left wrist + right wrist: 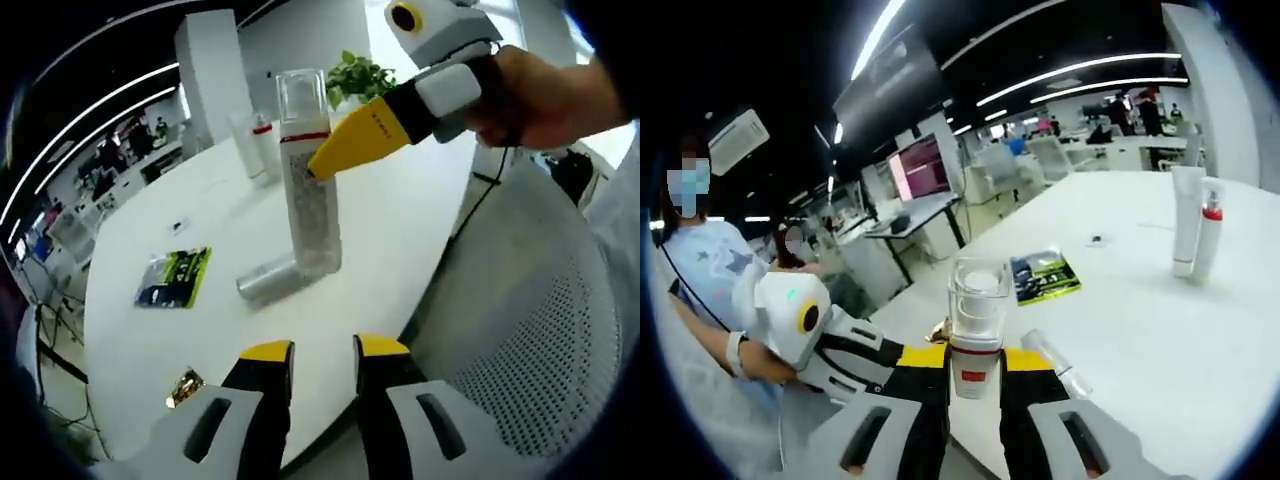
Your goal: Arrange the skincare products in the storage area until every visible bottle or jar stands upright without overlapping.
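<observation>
Currently the tall clear bottle [308, 175] stands upright on the white round table [400, 230], w/ a clear cap and red collar band. Right gripper [322, 165] comes in from the upper right of the left gripper view; its yellow fingertips [350, 145] meet the bottle just below the red band. In the right gripper view the same bottle [976, 325] sits between that gripper's [977, 362] yellow-tipped jaws, which are clenched on it at the red-label level. A hand [545, 95] holds the right gripper's body.

Left gripper [325, 352]: jaws parted w/ a small gap, nothing between them, low and near the table edge, well apart from the bottle.

Ref. tall bottle:
- small clear tube [268, 277] lies on its side, touching or just beside the base.
- green-black sachet [175, 276] lies flat, to the left.
- white tube and red-collared bottle pair [257, 143] stands upright, behind, further off.
- small gold wrapper [185, 386] lies near the table edge, by the left gripper.
- potted plant [358, 75] behind.
- white mesh chair [540, 330] beside the table.
</observation>
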Motion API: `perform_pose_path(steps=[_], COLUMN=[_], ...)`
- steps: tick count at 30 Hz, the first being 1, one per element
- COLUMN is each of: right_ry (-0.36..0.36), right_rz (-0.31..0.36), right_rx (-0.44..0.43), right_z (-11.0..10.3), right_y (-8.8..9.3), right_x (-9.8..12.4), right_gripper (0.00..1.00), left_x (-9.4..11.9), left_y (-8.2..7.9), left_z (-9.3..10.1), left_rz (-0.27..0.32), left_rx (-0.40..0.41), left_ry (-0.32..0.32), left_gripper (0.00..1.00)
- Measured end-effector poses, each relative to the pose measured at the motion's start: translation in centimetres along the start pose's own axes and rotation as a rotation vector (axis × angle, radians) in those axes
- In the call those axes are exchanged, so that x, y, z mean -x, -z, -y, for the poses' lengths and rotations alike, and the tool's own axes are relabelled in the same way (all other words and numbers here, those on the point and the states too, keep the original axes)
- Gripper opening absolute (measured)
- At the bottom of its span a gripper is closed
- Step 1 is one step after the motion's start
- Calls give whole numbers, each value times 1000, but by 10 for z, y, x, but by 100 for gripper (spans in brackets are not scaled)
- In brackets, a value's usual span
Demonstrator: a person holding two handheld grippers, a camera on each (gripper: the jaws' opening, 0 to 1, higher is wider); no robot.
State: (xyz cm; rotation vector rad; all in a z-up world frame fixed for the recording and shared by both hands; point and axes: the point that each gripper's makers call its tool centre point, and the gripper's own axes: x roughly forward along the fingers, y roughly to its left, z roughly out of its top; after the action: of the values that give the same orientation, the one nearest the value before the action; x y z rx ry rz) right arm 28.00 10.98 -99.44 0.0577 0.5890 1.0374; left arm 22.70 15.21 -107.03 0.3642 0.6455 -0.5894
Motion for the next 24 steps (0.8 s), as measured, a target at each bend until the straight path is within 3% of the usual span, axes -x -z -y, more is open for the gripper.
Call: perform_pose_path(steps=[2, 4, 10, 17, 24], right_ry=[26, 35, 115, 199, 259], right_rz=[-2, 2, 23, 40, 28], right_rx=[9, 8, 10, 10, 22], right_z=[10, 16, 50, 94, 131], right_y=[-2, -4, -17, -37, -47], right_x=[0, 1, 4, 1, -9], right_gripper=[10, 10, 10, 10, 10], left_x=[-5, -9, -12, -11, -12], left_y=[8, 21, 33, 37, 41], left_z=[-2, -6, -6, -7, -6], left_rz=[-27, -97, -150, -171, -183], left_rx=[13, -19, -1, -12, -11], left_ry=[-12, -34, -34, -37, -30], left_gripper=[20, 21, 19, 11, 9])
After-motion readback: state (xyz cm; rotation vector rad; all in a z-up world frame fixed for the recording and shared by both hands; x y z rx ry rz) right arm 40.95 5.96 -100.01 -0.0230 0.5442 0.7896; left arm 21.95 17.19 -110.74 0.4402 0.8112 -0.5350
